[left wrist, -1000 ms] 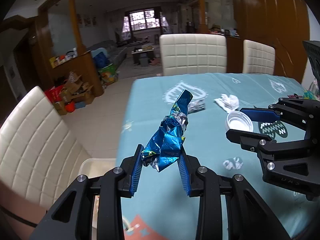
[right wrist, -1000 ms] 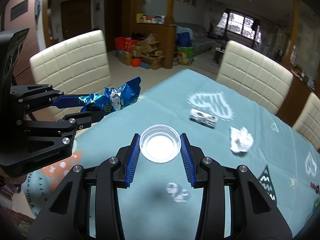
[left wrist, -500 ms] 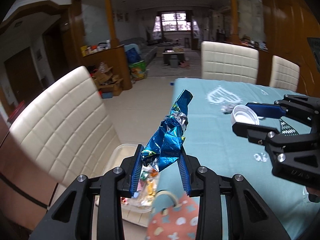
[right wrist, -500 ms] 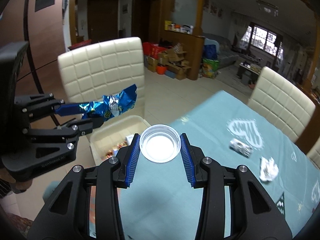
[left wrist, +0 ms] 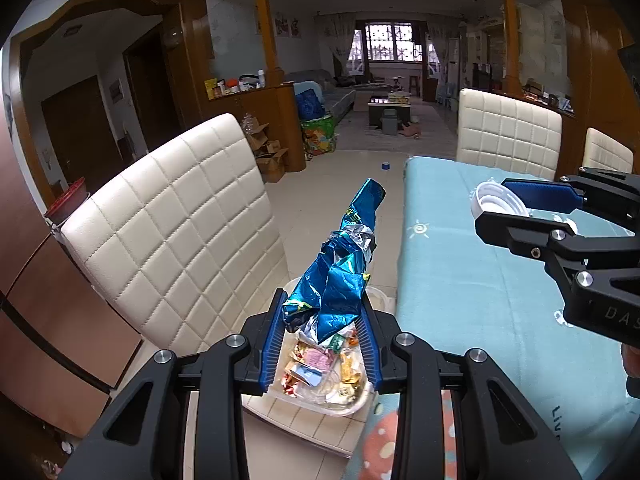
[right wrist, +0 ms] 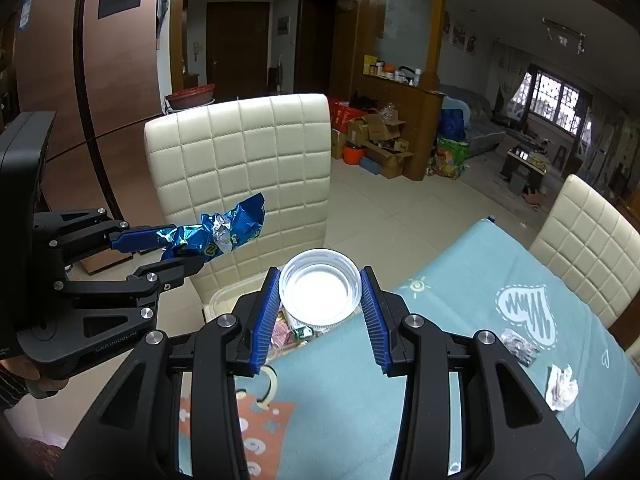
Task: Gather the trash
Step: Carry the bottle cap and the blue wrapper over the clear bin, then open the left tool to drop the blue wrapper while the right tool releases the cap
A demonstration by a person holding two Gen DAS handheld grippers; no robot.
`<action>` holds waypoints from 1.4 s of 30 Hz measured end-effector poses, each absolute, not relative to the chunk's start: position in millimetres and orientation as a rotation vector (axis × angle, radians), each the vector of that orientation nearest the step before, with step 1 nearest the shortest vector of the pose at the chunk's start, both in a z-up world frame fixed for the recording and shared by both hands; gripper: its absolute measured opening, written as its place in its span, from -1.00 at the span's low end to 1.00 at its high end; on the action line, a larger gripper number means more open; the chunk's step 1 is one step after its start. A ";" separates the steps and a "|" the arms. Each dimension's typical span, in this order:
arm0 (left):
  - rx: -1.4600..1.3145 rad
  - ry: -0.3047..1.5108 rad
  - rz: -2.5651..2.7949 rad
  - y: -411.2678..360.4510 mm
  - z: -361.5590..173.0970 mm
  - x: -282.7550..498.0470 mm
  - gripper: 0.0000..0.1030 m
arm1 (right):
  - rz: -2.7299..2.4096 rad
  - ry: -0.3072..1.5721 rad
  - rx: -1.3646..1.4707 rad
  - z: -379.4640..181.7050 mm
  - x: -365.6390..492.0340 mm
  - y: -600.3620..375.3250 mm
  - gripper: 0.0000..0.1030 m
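Note:
My left gripper [left wrist: 322,316] is shut on a crumpled blue foil wrapper [left wrist: 340,272] and holds it above a white bin [left wrist: 320,404] of wrappers that sits on a chair seat beside the table. The wrapper also shows in the right wrist view [right wrist: 216,236]. My right gripper [right wrist: 320,292] is shut on a white plastic lid [right wrist: 320,290], held over the table's left edge, near the bin [right wrist: 224,296]. The lid also shows in the left wrist view [left wrist: 494,204].
A cream quilted chair [left wrist: 176,232] stands behind the bin. The teal tablecloth [right wrist: 460,320] holds a crumpled tissue [right wrist: 562,388] and a small silver wrapper [right wrist: 518,346]. More cream chairs [left wrist: 508,136] stand at the table's far side.
Both grippers have swung left from over the table toward the chair. The bin has come under the left gripper. Both still hold their items.

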State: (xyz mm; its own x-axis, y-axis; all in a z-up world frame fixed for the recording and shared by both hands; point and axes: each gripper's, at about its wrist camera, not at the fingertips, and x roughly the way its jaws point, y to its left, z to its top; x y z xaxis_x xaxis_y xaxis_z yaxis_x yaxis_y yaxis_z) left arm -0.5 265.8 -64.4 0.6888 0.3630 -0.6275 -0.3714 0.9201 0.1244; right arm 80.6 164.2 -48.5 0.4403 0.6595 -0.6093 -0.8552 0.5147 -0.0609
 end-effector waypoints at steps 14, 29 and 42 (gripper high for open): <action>-0.048 0.688 0.402 295.2 -60.2 12.4 -0.28 | 1.018 0.554 -0.384 -48.1 96.5 204.9 -0.18; -0.106 0.693 0.481 321.7 -64.9 18.0 0.53 | 1.032 0.602 -0.396 -64.8 116.6 221.5 -0.18; -0.140 0.714 0.544 332.7 -73.0 13.6 0.53 | 1.076 0.617 -0.407 -73.1 116.6 236.1 -0.17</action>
